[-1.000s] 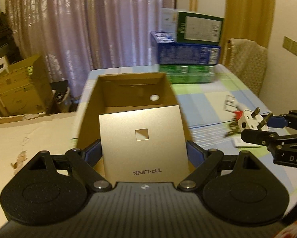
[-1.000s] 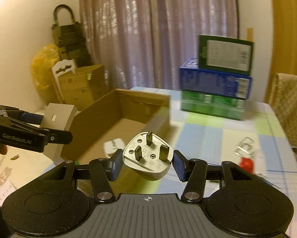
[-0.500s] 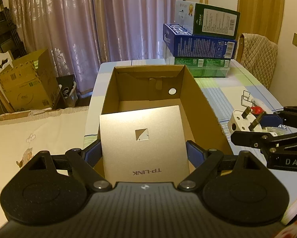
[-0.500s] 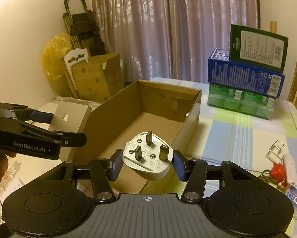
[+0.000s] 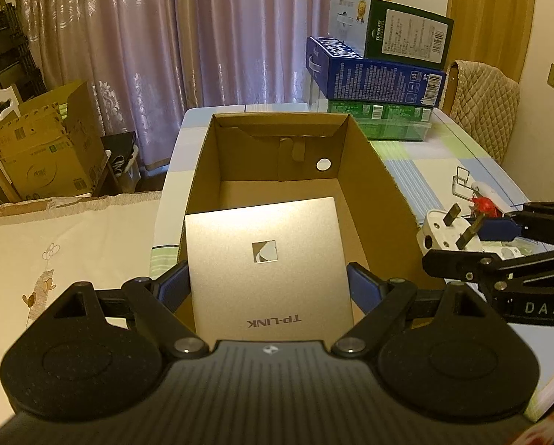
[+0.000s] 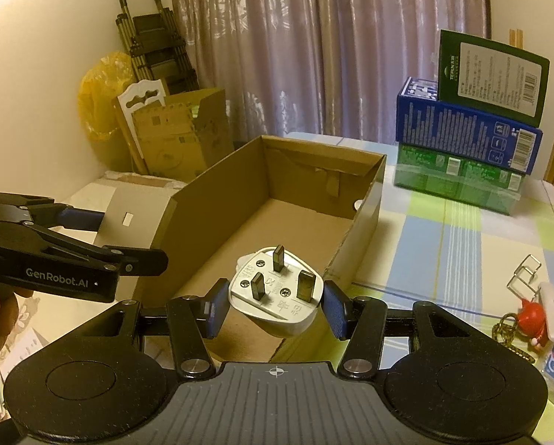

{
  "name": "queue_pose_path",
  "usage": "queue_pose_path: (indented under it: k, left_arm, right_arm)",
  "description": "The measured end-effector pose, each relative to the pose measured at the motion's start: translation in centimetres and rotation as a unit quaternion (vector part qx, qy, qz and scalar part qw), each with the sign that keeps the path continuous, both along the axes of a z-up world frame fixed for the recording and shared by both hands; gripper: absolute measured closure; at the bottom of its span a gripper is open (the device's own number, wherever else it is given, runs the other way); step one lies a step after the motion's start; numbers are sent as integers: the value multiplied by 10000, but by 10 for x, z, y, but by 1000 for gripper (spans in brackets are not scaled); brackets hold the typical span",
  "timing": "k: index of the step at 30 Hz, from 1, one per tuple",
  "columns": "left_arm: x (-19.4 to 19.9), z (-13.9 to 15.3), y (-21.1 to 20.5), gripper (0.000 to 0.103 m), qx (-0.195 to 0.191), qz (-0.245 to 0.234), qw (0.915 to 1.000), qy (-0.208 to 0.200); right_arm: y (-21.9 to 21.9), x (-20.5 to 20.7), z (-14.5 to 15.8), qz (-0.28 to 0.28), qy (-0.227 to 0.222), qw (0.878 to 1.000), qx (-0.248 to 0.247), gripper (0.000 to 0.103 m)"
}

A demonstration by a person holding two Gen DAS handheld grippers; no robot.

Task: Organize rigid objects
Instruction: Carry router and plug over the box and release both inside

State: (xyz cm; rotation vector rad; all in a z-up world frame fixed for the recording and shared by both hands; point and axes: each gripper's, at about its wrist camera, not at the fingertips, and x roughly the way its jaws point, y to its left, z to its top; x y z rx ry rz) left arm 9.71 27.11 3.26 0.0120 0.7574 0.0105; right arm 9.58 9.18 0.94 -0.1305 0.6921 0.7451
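My left claw (image 5: 269, 289) grips one silver router box (image 5: 267, 263); my right claw (image 6: 275, 306) clamps one white plug (image 6: 277, 293); one cardboard box (image 5: 373, 170) below.

Left wrist view: angled downward along the jaws, close over the near end of the open cardboard box (image 5: 277, 155). Right wrist view: same box (image 6: 277, 200) from its right. Shared: box, stacked cartons (image 5: 380, 70) (image 6: 473, 137), curtain (image 5: 202, 37) (image 6: 332, 37).

Silver TP-LINK box (image 5: 269, 259) and white three-pin plug (image 6: 277, 293) held over open cardboard box (image 6: 365, 200).
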Motion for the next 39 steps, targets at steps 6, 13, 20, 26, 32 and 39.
queue_pose_path:
  k: [6,13,20,26,32,39]
  left_arm:
    - [4,-3,5,17,-13,34,10000,19]
    - [7,-8,7,17,-46,25,10000,62]
    - [11,-13,10,17,-163,88,9997,148]
    - [8,-16,11,17,-182,194,9996,115]
    - [9,-14,13,14,-177,256,9995,39]
    - [5,-8,18,14,-194,387,9991,-31]
  right_arm:
    - [0,2,-4,-42,45,10000,-30,53]
    - [4,3,-9,-31,91,10000,-14,53]
    - [7,5,-12,-43,139,9999,-4,53]
    - [6,5,-14,-54,164,9999,6,53]
    - [6,5,-12,-64,150,9999,18,53]
    - [5,4,-12,-75,156,9998,34,53]
